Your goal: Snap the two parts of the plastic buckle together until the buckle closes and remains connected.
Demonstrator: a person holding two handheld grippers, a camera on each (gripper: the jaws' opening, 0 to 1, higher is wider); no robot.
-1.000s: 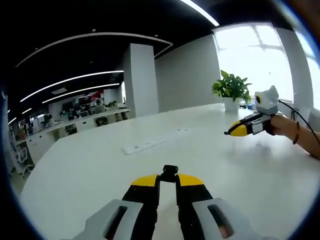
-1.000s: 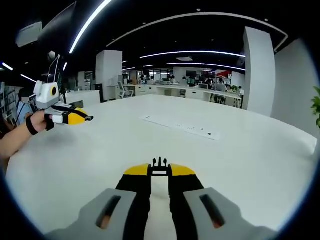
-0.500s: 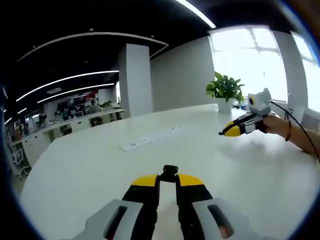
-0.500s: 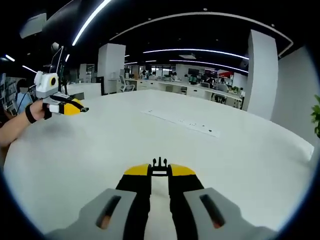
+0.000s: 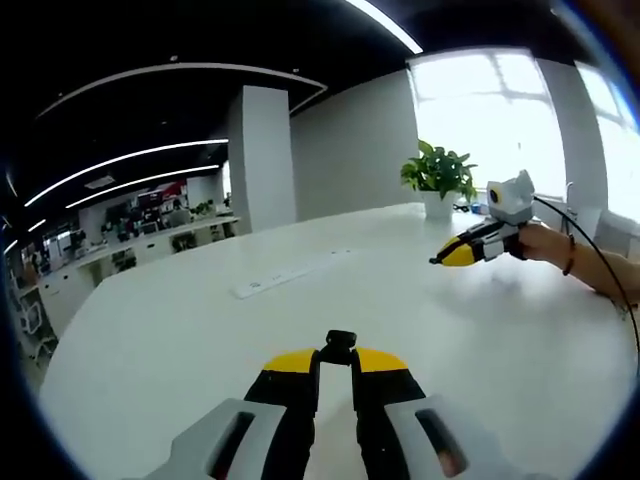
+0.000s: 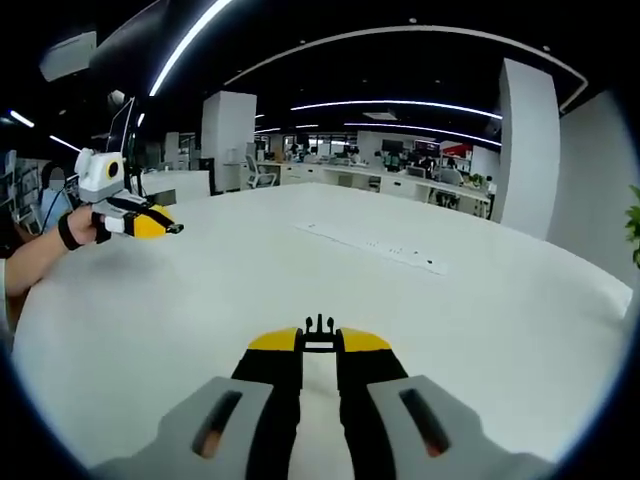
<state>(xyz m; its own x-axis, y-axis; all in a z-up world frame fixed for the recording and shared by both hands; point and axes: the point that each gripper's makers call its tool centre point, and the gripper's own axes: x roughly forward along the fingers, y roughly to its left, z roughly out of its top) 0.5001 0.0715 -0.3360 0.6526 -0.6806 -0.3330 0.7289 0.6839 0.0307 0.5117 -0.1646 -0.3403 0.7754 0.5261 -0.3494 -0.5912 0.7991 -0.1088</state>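
Across the broad white tabletop (image 5: 200,330) you have plenty of bare surface on every side; its far curved edge runs along the office background in both views, and a long white power strip (image 5: 290,277) lies flat near the middle, well apart from both tools.

Your left gripper (image 5: 338,362), yellow-tipped with black jaws, has its jaws drawn close together and pinches a small black plastic buckle part (image 5: 340,346) at the tips, held low over the table. From the right gripper view that same left gripper (image 6: 160,226) sits far off at the left, gripped by your hand (image 6: 80,226), with open table between it and the near jaws.

Your right gripper (image 6: 319,352) is likewise clamped, its jaws nearly parallel, nipping a small black pronged buckle part (image 6: 319,328) whose prongs stick up beyond the tips. In the left gripper view this right gripper (image 5: 462,252) hangs above the table at the right, held by your other hand (image 5: 545,243) with a cable trailing from it; a green potted plant (image 5: 438,178) in a white pot stands behind it near the table's far edge, before the bright window.

The two buckle halves are well apart, each at its own gripper's tips.
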